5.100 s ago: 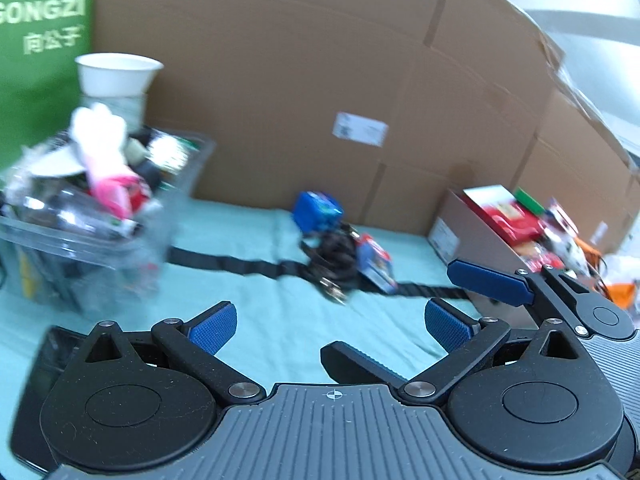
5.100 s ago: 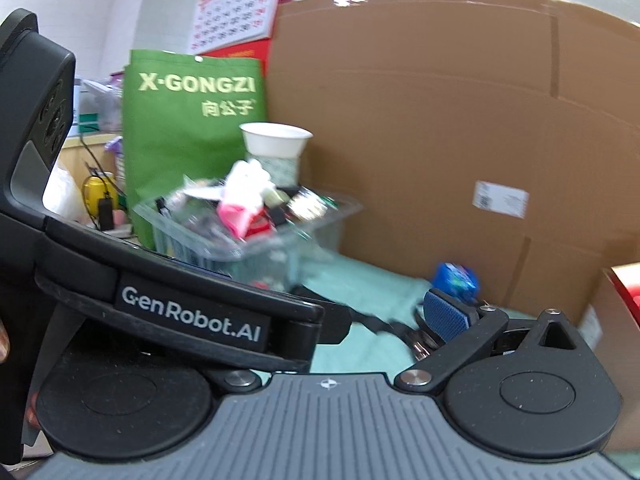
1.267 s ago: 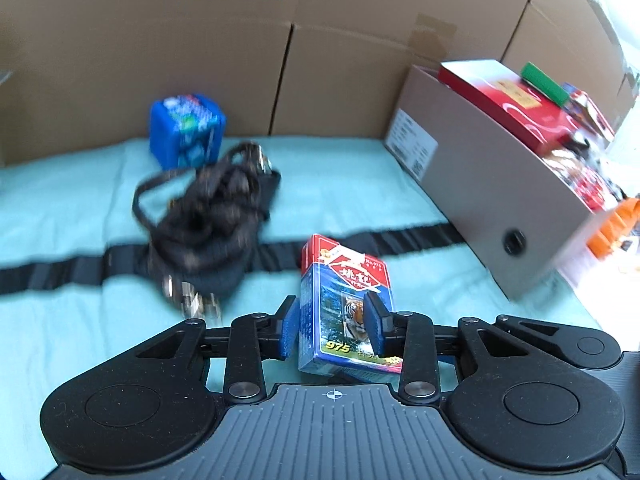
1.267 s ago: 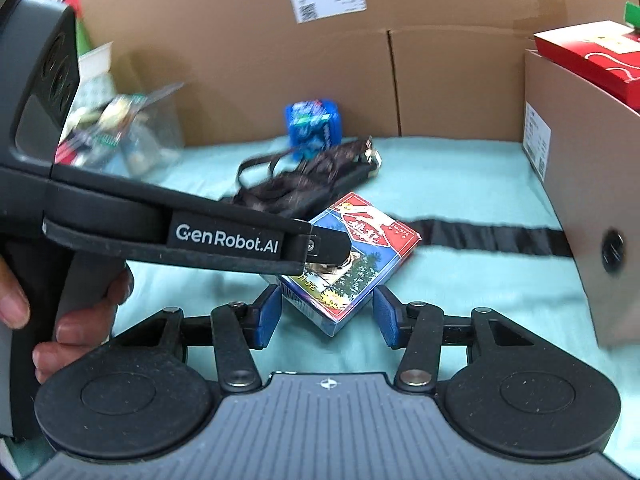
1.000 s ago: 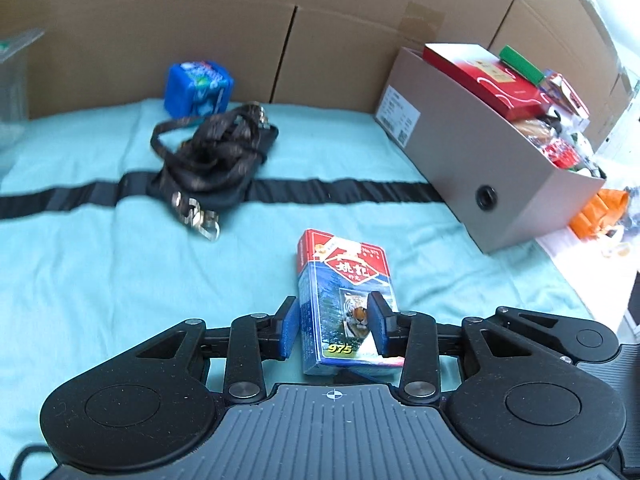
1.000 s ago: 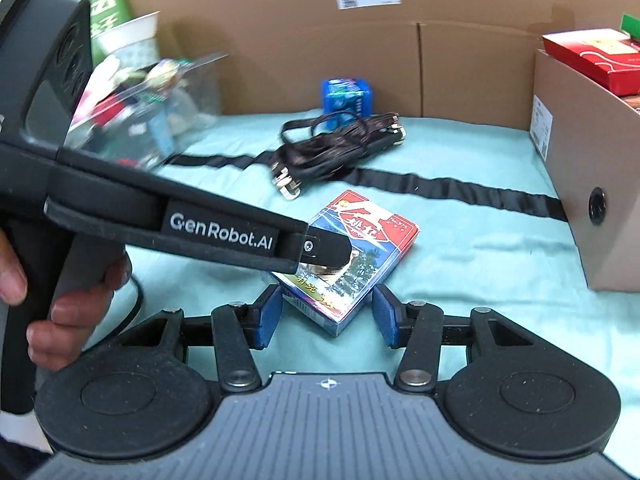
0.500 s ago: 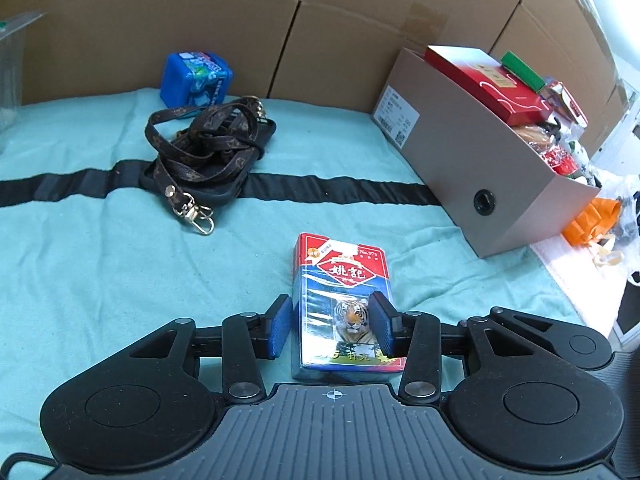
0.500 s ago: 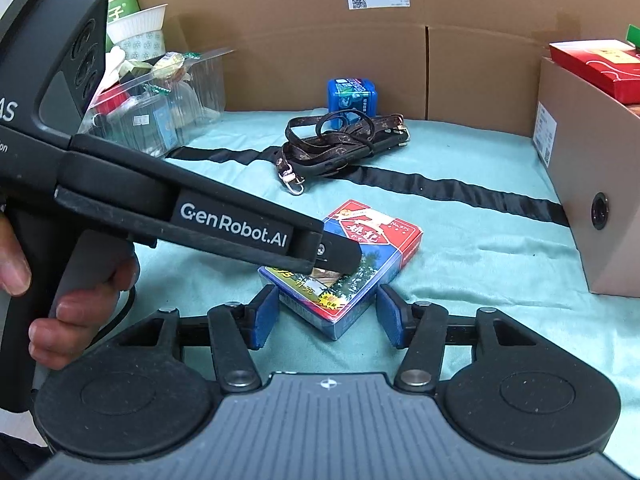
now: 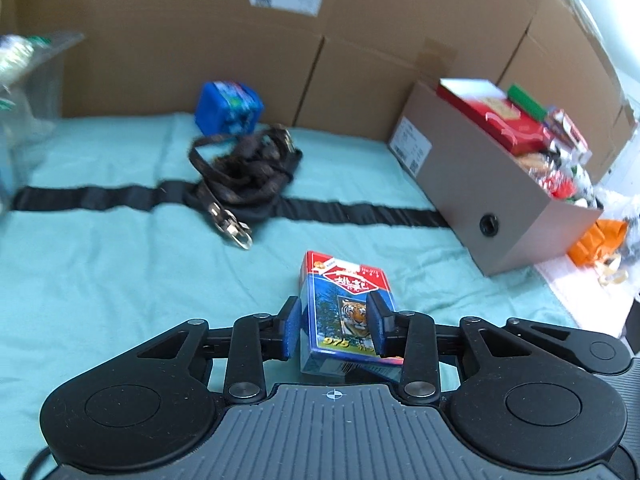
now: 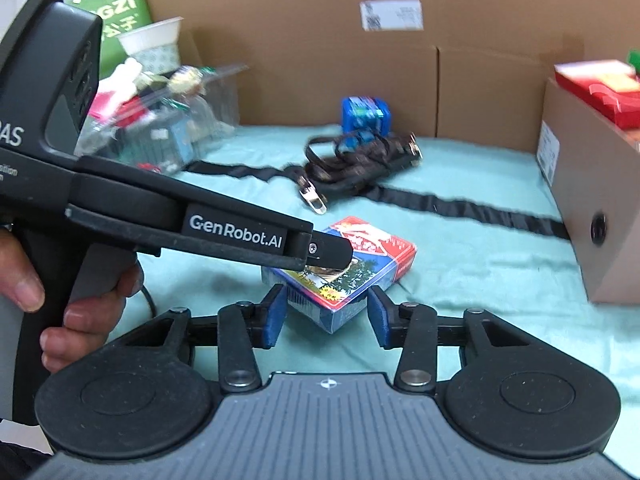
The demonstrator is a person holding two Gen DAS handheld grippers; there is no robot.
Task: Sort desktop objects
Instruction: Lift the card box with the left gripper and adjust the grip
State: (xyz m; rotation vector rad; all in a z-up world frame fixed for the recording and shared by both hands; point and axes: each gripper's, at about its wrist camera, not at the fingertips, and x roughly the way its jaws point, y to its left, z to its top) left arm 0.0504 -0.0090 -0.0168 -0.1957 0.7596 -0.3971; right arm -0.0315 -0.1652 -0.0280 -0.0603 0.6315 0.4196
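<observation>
A pack of playing cards (image 9: 344, 300) with a tiger picture lies on the teal cloth (image 9: 100, 280). My left gripper (image 9: 335, 328) has its blue pads against the pack's two long sides, and its jaws are closing on it. In the right wrist view the left gripper's finger (image 10: 332, 254) lies over the pack (image 10: 372, 256), held by a hand (image 10: 80, 308). My right gripper (image 10: 326, 316) sits just behind the pack's near corner. Its jaws are closing, with the pads still apart from the pack.
A coiled brown strap (image 9: 244, 176) with metal clips and a small blue box (image 9: 228, 108) lie farther back. A grey cardboard box (image 9: 480, 184) full of packets stands at the right. At the left is a clear plastic bin (image 10: 160, 128) of odds and ends, and a cardboard wall (image 9: 200, 40) runs behind.
The left jaws stood a little off the pack half a second ago and now press on it. The right jaws have narrowed. Both views have shifted slightly.
</observation>
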